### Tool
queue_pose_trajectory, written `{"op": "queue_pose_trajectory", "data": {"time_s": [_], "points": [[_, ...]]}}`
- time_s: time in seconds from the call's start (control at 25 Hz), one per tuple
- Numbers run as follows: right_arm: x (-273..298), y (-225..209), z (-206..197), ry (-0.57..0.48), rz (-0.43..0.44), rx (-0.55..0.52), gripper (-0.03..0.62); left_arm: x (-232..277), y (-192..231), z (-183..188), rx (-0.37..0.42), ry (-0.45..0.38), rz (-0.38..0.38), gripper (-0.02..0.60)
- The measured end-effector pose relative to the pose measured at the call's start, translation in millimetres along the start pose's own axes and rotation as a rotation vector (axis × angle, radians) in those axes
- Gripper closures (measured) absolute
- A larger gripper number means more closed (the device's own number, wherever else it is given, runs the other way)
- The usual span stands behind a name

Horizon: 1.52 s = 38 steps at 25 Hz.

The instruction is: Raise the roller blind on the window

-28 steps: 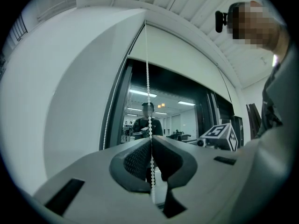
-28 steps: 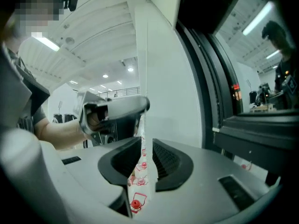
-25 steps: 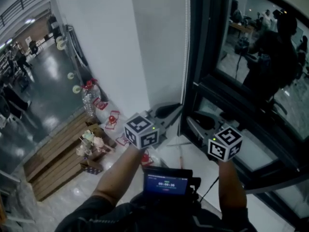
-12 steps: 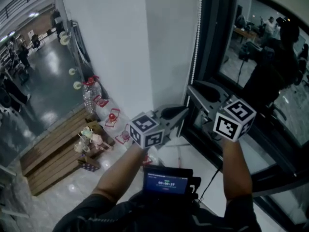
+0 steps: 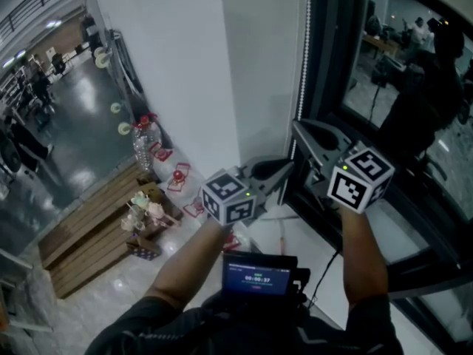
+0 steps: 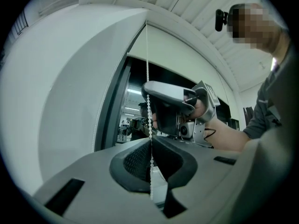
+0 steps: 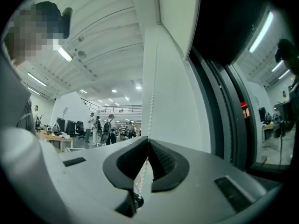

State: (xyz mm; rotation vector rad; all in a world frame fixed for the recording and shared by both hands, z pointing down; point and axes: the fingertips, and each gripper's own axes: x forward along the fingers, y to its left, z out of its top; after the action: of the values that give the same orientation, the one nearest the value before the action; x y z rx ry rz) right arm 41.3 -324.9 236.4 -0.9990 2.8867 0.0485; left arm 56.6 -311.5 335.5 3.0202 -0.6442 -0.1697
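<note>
Gripping chain [image 5: 305,58] with left tool [image 5: 284,170] at frame centre; just clamped right tool [image 5: 303,133] on same chain, slightly higher.

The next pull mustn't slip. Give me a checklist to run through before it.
1. Grip of left tongs on the bead chain: shut on it, ok.
2. Grip of right tongs on the same chain: shut on it, ok.
3. Right tongs higher on the chain than left tongs: ok.
4. Chain straight and untangled above both tongs: ok.
5. Whether pulling this strand raises the roller blind: cannot tell.
</note>
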Motion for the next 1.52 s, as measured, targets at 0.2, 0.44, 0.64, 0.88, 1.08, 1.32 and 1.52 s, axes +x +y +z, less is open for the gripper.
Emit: {"op": "queue_pose_trajectory", "data": {"time_s": [0.2, 0.44, 0.64, 0.88, 1.08, 1.32, 1.52], "points": [[-0.7, -0.2, -9.3, 0.004, -0.016, -0.009, 0.592, 1.6, 0.9, -9.1, 0.004, 0.027, 0.001, 0.568], [-5.4, -3.1, -45.0, 0.065, -0.048, 0.037, 0.592, 0.0, 4.0, -43.8, -0.037, 0.075, 0.007, 0.568], [-10.1, -3.0, -64.4, 0.063, -0.076, 0.059, 0.592, -1.8, 3.3, -64.9, -0.073, 0.099, -0.004, 0.568], [-14.0, -1.0, -79.4, 0.082, -0.092, 0.049, 0.592, -1.3, 0.5, -80.3, -0.067, 0.133, -0.002, 0.568], [-16.3, 0.9, -93.1, 0.071, -0.089, 0.075, 0.592, -3.3, 0.8, -92.4, -0.072, 0.173, -0.011, 0.568], [-14.4, 0.7, -93.1, 0.073, -0.086, 0.08, 0.592, -14.2, 2.4, -90.1, -0.07, 0.204, -0.006, 0.552], [-12.2, 2.6, -92.7, 0.064, -0.079, 0.084, 0.592, -33.8, 3.2, -66.5, -0.041, 0.206, -0.011, 0.478]]}}
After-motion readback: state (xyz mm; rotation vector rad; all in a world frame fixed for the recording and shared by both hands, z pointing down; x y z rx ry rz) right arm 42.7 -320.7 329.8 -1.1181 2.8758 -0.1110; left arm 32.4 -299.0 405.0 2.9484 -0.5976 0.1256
